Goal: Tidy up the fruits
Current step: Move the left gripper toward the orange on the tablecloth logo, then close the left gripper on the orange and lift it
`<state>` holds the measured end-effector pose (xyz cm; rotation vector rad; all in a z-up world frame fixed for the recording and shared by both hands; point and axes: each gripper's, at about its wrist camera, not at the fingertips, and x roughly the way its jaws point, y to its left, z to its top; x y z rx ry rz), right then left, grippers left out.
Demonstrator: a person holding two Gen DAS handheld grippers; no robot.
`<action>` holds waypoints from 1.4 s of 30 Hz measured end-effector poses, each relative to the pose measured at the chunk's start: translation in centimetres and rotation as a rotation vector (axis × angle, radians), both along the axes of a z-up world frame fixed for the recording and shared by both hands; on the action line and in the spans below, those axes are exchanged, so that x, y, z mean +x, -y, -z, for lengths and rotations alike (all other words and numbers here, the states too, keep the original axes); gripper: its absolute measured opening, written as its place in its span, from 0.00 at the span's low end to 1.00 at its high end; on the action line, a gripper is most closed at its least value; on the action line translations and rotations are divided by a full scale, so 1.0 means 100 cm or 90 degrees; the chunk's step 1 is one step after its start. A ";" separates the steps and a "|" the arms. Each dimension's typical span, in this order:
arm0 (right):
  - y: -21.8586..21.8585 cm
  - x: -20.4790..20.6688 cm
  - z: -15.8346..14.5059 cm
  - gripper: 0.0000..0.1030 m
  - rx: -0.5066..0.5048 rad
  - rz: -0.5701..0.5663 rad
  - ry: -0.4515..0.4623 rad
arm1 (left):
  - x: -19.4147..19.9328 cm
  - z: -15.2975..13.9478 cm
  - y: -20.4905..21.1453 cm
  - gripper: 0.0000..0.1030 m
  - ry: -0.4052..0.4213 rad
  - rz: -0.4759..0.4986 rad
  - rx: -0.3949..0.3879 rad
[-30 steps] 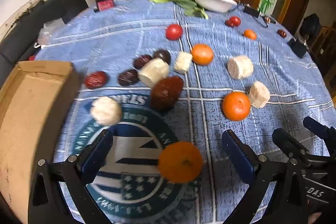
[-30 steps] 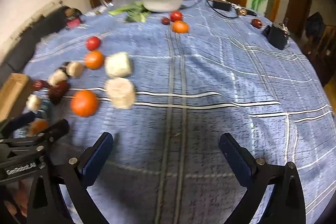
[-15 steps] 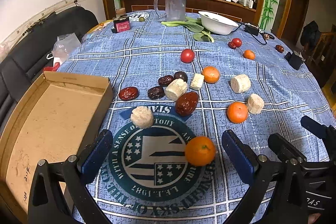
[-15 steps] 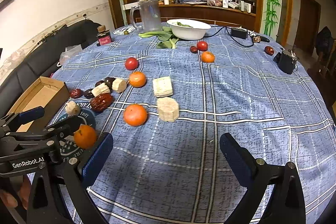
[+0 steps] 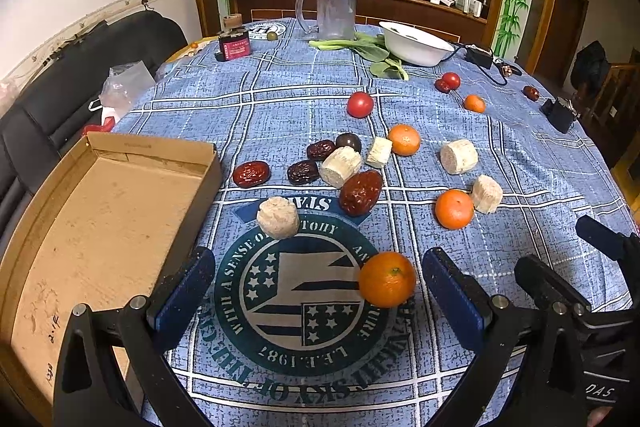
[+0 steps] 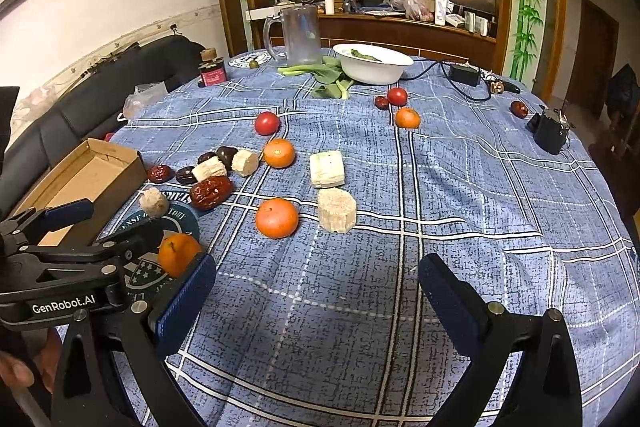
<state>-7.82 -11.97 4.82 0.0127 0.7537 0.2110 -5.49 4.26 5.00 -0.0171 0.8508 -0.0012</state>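
Tongs on the left (image 5: 316,291) stand spread wide over the round emblem printed on the blue plaid cloth, gripping nothing; the nearest mandarin (image 5: 387,279) sits on the tabletop (image 5: 280,107) between the two blue pads, closer to the right pad and touching neither. Right tongs (image 6: 316,291) are likewise wide apart and empty, over bare cloth. At the left edge lies an open cardboard box (image 5: 100,227) with nothing in it. Just past the emblem are a pale round chunk (image 5: 278,218) and a large red date (image 5: 361,192), with a second mandarin (image 5: 454,209) to the right touching another pale chunk (image 5: 487,193). Farther on, three smaller dark dates, a dark round fruit, two cut pale pieces and a third mandarin (image 5: 404,139) cluster together, a pale cylinder (image 5: 459,156) beside them. Beyond stands a tomato (image 5: 360,104), then a small mandarin and tomato near a white bowl (image 5: 416,45), leafy greens and a clear plastic jug (image 5: 334,9) at the far edge
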 end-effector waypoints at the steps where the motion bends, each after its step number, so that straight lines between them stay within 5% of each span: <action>1: 0.001 0.000 0.000 1.00 0.003 0.000 0.001 | 0.000 0.000 0.000 1.00 0.000 0.002 0.000; 24: -0.002 0.003 0.008 0.61 0.027 -0.045 -0.020 | 0.003 0.004 -0.015 1.00 -0.011 0.020 -0.029; 42: 0.007 0.012 0.014 0.60 0.043 -0.052 -0.038 | 0.008 0.005 0.000 1.00 -0.038 0.113 -0.011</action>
